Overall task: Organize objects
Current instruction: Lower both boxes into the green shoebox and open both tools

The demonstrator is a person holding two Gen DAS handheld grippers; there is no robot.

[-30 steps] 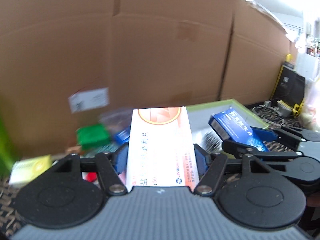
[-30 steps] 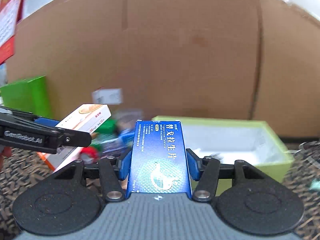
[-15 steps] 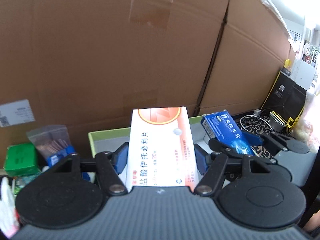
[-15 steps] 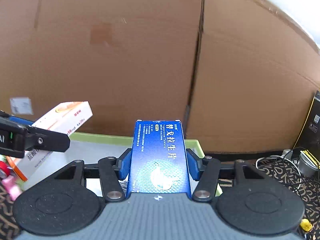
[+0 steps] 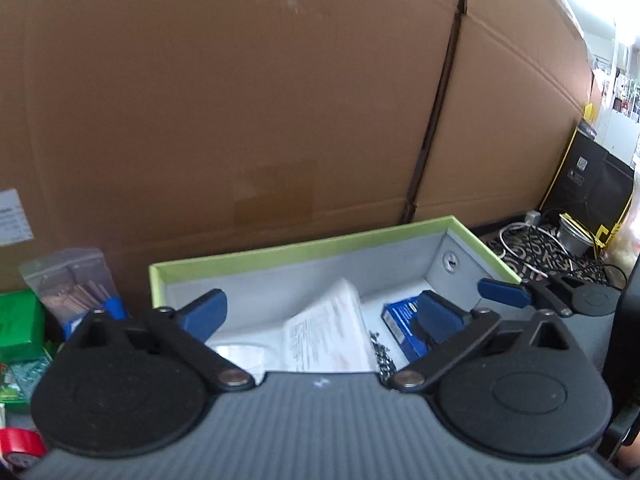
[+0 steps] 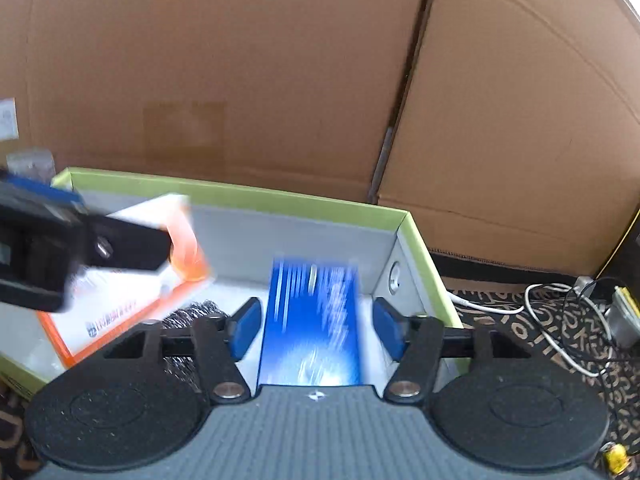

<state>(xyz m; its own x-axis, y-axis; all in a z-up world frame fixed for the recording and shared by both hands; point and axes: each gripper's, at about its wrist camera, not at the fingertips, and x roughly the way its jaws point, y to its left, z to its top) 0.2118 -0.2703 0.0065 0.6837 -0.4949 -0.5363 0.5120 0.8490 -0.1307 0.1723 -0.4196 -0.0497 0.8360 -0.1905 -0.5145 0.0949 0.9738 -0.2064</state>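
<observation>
A green-rimmed box point(image 5: 304, 244) with a grey inside stands against the cardboard wall; it also shows in the right wrist view point(image 6: 248, 196). My left gripper point(image 5: 320, 312) is open over it, with the white and orange medicine box point(image 5: 328, 332) lying tilted inside below it. That box also shows in the right wrist view point(image 6: 120, 300). My right gripper point(image 6: 316, 320) is open, and the blue medicine box point(image 6: 312, 328) is blurred between its spread fingers, free of them. It shows in the left wrist view point(image 5: 402, 320) inside the green box.
A tall cardboard wall point(image 5: 280, 100) stands right behind the box. A green packet point(image 5: 20, 328), a clear bag point(image 5: 76, 284) and a red tape roll point(image 5: 20, 446) lie to the left. Cables point(image 6: 560, 320) and a black case point(image 5: 592, 184) lie to the right.
Both grippers have opened over the green box. The white and orange box and the blue box have dropped out of the fingers into it.
</observation>
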